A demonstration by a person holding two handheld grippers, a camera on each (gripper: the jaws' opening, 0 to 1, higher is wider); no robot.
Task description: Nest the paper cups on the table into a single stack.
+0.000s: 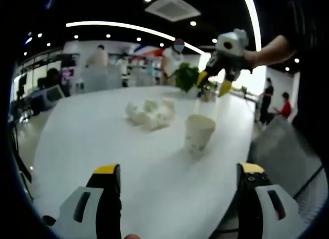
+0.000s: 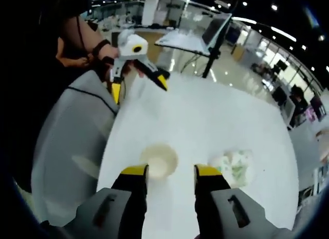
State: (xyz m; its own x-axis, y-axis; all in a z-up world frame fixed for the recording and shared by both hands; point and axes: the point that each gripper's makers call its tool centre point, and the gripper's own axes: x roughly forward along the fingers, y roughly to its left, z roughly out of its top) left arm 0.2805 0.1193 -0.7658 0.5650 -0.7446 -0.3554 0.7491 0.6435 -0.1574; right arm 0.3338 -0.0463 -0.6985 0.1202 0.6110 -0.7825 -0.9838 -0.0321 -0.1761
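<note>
— Where do the tools stand?

— In the left gripper view the left gripper [image 1: 177,169] has its jaws spread wide with nothing between them, low over the white table [image 1: 92,131]. The right gripper [image 1: 215,83] hangs at one o'clock, held by a hand [image 1: 250,57], jaws apart and bare.

— And the cups?

— One upright paper cup [image 1: 198,133] stands just past centre, toward one o'clock. A crumpled white cluster [image 1: 150,113], too blurred to name, lies at eleven o'clock.

— From the other side?

— In the right gripper view the right gripper [image 2: 171,170] hovers above the cup's open mouth [image 2: 159,160], which lies just beyond its left jaw tip. The left gripper [image 2: 139,85] is at eleven o'clock.
</note>
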